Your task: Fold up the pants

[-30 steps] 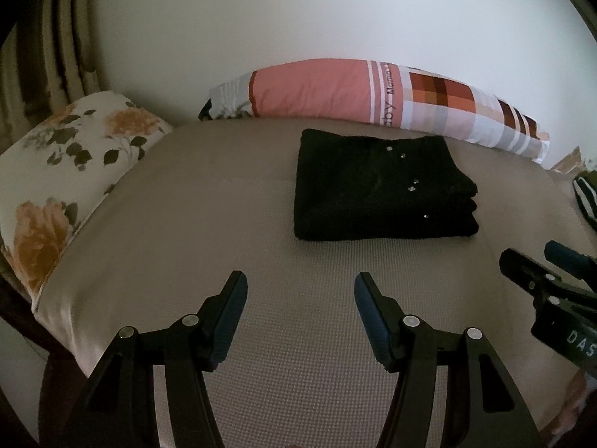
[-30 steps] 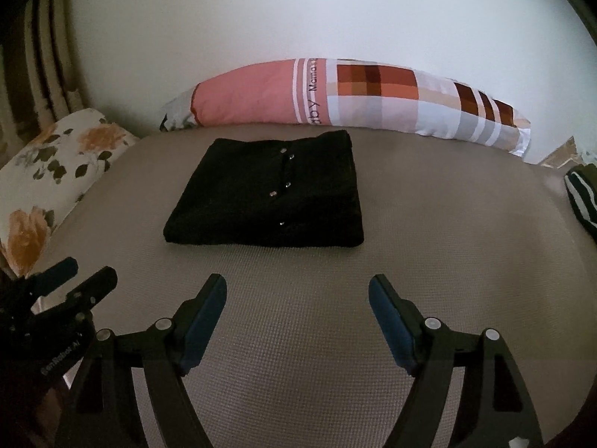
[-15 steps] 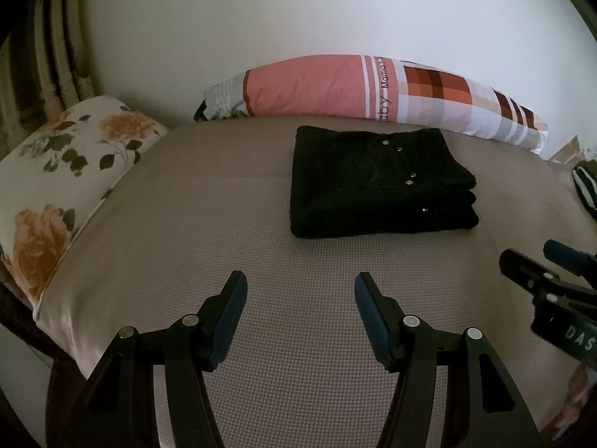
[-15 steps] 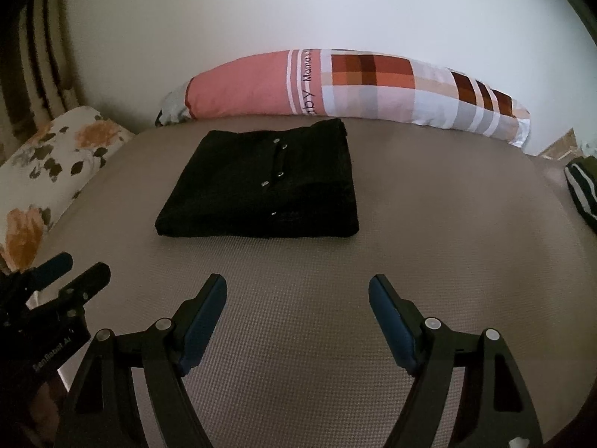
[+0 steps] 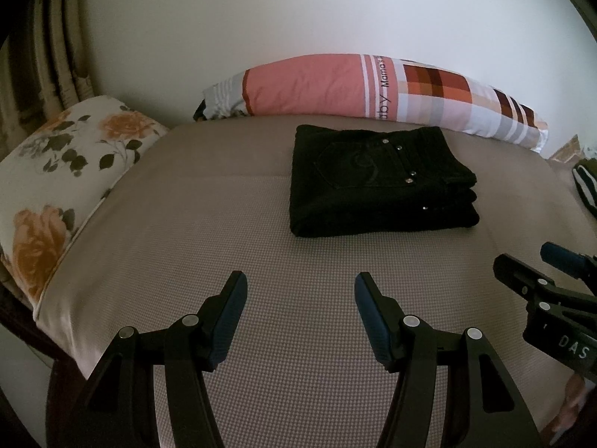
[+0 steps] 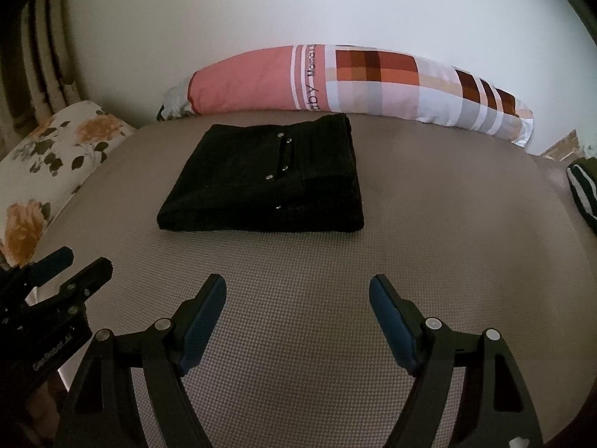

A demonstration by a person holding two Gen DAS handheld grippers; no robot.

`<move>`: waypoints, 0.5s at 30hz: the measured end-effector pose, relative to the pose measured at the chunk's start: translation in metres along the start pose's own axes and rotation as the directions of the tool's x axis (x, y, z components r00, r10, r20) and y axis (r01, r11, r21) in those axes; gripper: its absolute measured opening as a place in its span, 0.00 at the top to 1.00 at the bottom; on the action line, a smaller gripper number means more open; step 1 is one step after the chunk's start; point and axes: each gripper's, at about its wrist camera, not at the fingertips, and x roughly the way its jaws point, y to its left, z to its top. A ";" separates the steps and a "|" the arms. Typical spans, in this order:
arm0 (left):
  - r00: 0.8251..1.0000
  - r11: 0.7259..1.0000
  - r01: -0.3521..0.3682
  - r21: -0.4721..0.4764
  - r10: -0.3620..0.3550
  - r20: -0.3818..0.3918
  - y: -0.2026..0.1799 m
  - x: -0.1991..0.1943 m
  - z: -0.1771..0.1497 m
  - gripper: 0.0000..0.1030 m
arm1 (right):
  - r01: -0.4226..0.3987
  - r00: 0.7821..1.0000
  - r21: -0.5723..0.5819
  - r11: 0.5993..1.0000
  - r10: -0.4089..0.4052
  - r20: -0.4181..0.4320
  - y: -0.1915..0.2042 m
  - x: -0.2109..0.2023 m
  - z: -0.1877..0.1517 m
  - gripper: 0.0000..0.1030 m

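Observation:
The black pants lie folded into a compact rectangle with silver rivets showing, near the far side of the beige bed. They also show in the right wrist view. My left gripper is open and empty, held over the bed in front of the pants. My right gripper is open and empty, also short of the pants. Each gripper shows at the edge of the other's view: the right one and the left one.
A long pink and checked pillow lies along the white wall behind the pants. A floral pillow sits at the left edge. A dark striped cloth lies at the far right. Curtains hang at the left.
Both grippers have drawn slightly back and lower; the pants sit a little higher in both views. The pants have not moved. Both grippers stay open.

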 end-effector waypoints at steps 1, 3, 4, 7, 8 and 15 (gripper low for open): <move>1.000 1.000 -0.002 -0.001 0.002 0.001 0.000 0.000 -0.001 0.41 | -0.006 1.000 0.002 1.000 0.006 0.000 0.000 0.000 -0.001 0.25; 1.000 1.000 -0.001 0.004 0.001 0.001 0.000 0.001 -0.001 0.41 | -0.009 1.000 0.000 1.000 0.009 -0.002 0.001 0.000 -0.001 0.25; 1.000 1.000 -0.002 0.005 0.002 0.000 -0.001 0.001 -0.001 0.41 | -0.008 1.000 -0.004 1.000 0.008 -0.002 0.001 0.000 -0.001 0.25; 1.000 1.000 -0.002 0.006 0.002 -0.003 -0.001 0.002 -0.003 0.41 | -0.006 1.000 -0.011 1.000 0.006 0.001 0.003 0.000 -0.001 0.25; 1.000 1.000 -0.002 0.007 0.002 -0.003 -0.001 0.003 -0.003 0.41 | -0.006 1.000 -0.012 1.000 0.006 0.001 0.003 0.000 -0.001 0.25; 1.000 1.000 -0.005 0.012 0.005 -0.002 -0.004 0.001 -0.006 0.41 | -0.004 1.000 -0.003 1.000 0.004 -0.003 0.003 0.000 -0.002 0.25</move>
